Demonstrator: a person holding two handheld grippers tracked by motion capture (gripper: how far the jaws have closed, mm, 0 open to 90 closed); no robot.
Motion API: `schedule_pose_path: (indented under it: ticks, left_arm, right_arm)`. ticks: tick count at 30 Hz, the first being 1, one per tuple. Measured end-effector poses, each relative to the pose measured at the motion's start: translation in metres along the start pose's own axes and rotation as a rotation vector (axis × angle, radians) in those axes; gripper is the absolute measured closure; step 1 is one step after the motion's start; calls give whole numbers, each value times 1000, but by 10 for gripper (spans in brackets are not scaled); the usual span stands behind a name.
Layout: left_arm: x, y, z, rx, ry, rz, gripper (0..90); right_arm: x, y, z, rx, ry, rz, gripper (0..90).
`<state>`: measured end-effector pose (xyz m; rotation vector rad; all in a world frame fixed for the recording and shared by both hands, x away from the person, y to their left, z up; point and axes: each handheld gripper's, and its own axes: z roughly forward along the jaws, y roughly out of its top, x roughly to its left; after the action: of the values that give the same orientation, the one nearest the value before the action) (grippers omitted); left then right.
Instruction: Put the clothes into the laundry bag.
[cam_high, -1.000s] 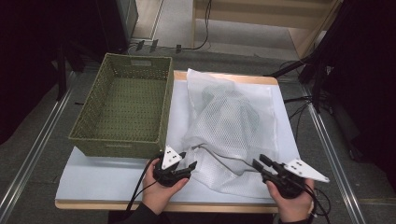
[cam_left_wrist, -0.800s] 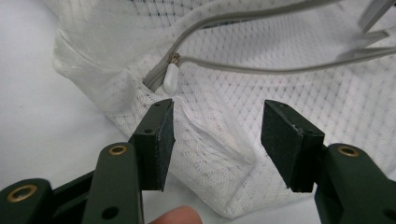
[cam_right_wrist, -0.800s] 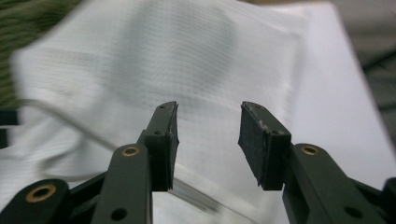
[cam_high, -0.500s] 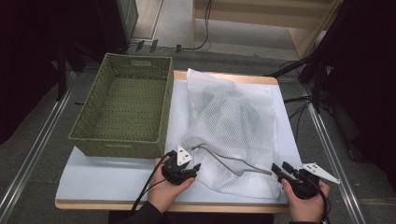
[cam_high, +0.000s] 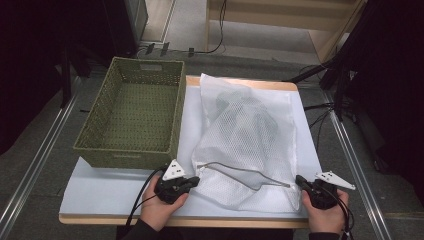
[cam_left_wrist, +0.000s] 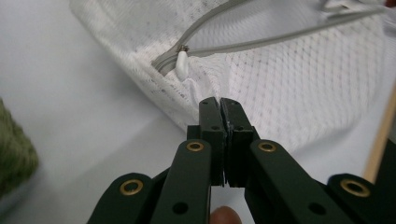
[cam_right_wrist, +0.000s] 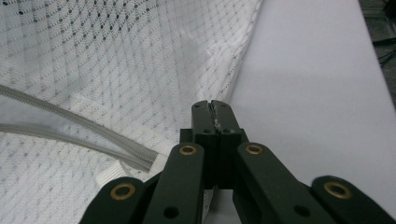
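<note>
From above, a white mesh bag (cam_high: 250, 145) lies on the table (cam_high: 115, 185), just right of the green basket (cam_high: 132, 117). The left gripper (cam_high: 192, 181) sits at the bag's near left corner, the right gripper (cam_high: 301, 182) at its near right corner. In the left gripper view the jaws, having just closed, pinch the bag's edge below the zip pull (cam_left_wrist: 182, 64). In the right gripper view the jaws, also just closed, clamp the bag's corner beside the zip (cam_right_wrist: 70, 126).

Left gripper (cam_left_wrist: 219, 105), right gripper (cam_right_wrist: 211, 108): jaws together.
</note>
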<state>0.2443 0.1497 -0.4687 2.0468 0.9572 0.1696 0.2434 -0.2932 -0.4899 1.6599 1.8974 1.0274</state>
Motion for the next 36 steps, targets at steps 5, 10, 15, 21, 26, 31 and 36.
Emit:
schedule_pose_path:
  ticks: [5, 10, 15, 21, 26, 31, 36]
  left_arm:
    - [2, -15, -15, 14, -30, -14, 896]
    - [12, -15, -26, -107, 5, -83, 717]
    - [14, -6, -17, -135, 78, -104, 461]
    - [6, 0, 3, -51, 103, -34, 463]
    - [9, -2, 4, 24, 115, -31, 799]
    - [11, -5, -1, 27, 98, -19, 894]
    - [18, -9, -8, -13, 21, -65, 888]
  right_arm:
    - [-15, 4, 1, -33, -80, -4, 900]
    - [-25, 2, -5, -92, -33, 40, 900]
    - [-18, 3, -13, -177, 43, 37, 691]
    - [-8, 2, -8, -165, 41, 14, 564]
    - [-8, -2, -1, -74, 32, 4, 732]
    - [-6, -1, -2, -29, 27, -14, 900]
    - [-14, -2, -3, -21, 3, 0, 900]
